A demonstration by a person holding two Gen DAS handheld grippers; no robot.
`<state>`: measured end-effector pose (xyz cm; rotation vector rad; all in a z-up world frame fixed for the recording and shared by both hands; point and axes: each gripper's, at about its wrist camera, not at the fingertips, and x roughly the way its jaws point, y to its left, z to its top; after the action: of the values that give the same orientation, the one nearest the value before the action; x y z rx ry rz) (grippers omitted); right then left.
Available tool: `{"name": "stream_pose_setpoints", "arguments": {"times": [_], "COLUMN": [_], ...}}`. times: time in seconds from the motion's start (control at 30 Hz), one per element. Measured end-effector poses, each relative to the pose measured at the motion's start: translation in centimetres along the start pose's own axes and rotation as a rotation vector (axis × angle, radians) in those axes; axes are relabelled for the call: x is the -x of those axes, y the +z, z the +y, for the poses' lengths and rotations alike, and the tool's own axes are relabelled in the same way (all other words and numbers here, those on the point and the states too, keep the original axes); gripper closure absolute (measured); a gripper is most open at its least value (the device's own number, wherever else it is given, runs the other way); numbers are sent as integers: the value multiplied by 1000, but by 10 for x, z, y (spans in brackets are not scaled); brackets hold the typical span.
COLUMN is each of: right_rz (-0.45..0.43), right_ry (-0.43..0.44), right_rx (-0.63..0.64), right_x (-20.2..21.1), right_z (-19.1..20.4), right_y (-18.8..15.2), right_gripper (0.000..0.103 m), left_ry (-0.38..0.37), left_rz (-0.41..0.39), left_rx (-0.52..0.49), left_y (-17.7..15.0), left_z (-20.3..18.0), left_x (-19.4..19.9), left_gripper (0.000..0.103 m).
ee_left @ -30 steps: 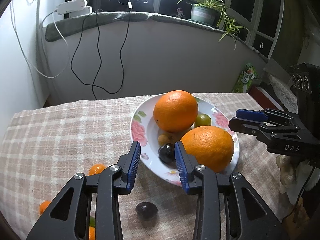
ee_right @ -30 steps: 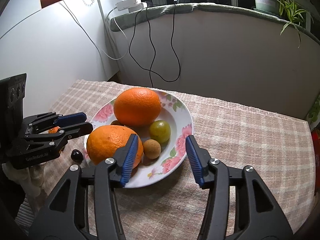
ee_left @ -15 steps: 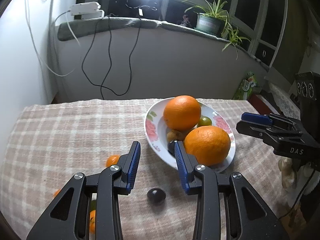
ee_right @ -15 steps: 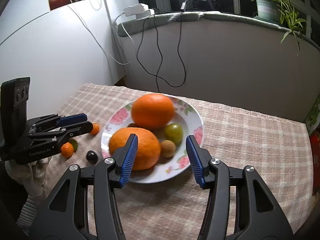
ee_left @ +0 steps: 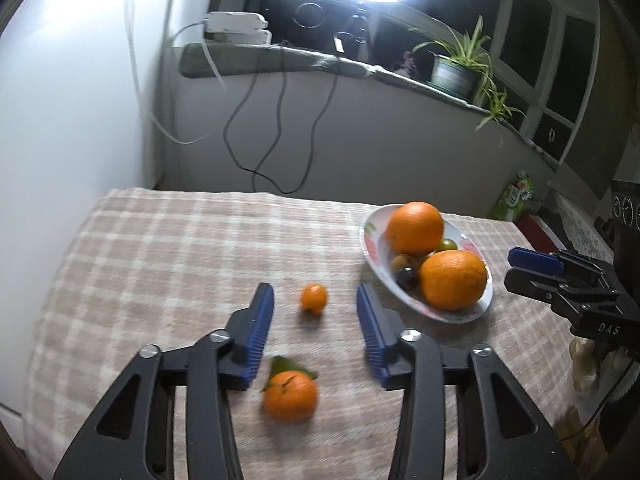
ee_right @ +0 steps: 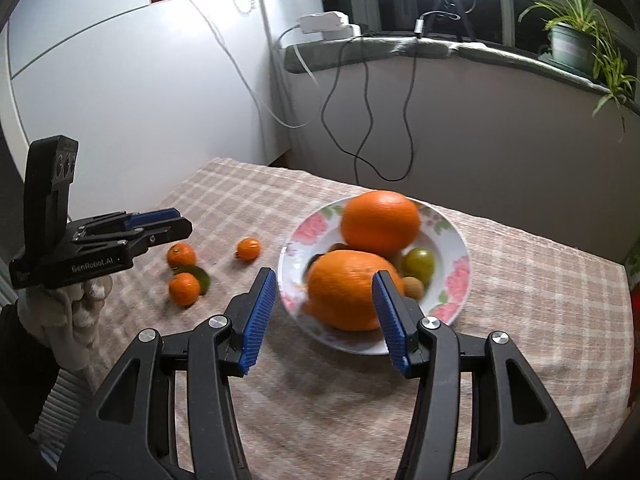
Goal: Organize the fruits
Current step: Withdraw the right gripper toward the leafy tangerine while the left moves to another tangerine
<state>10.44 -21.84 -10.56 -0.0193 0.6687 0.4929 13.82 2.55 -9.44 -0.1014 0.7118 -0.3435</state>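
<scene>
Left hand-held gripper [ee_left: 315, 310] drawn back from plate [ee_left: 472, 312], jaws opening, empty

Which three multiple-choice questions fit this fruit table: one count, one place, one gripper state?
1. How many small orange fruits lie on the checked cloth? A. one B. five C. three
2. Where do the two big oranges lie? A. under the cloth B. in the flowered plate C. on the cloth
3. The right gripper is: A. open, holding nothing B. shut on an orange C. shut on the plate
Key: 1 C, three sit beside the plate in the right wrist view; 2 B, both rest inside its rim; 3 A, its pads stand apart, touching nothing.
</scene>
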Motion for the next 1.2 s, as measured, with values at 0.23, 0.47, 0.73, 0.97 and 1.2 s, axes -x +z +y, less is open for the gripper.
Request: {"name": "stream_pose_setpoints", "arguments": {"times": [0.23, 0.47, 0.73, 0.97, 1.2], "right_rz": [-2, 19, 48, 87, 127], "right_ry": [17, 40, 90, 134, 170], "right_rx": [43, 93, 139, 182, 229], "right_x": [2, -2, -17, -37, -58], "right_z": [22, 45, 75, 100, 124], "right_y": [-2, -6, -12, -16, -20], "right_gripper": [35, 35, 34, 34, 34], "left_ry": [37, 64, 70, 44, 25], "left_rz": [-3, -1, 23, 43, 68], "left_rx": [37, 69, 100, 89, 79], "left_y": [-14, -27, -43, -46, -45], "left_z": [21, 42, 57, 55, 53], "left_x": [17, 29, 32, 25, 13], "left_gripper": [56, 53, 53, 53, 54]}}
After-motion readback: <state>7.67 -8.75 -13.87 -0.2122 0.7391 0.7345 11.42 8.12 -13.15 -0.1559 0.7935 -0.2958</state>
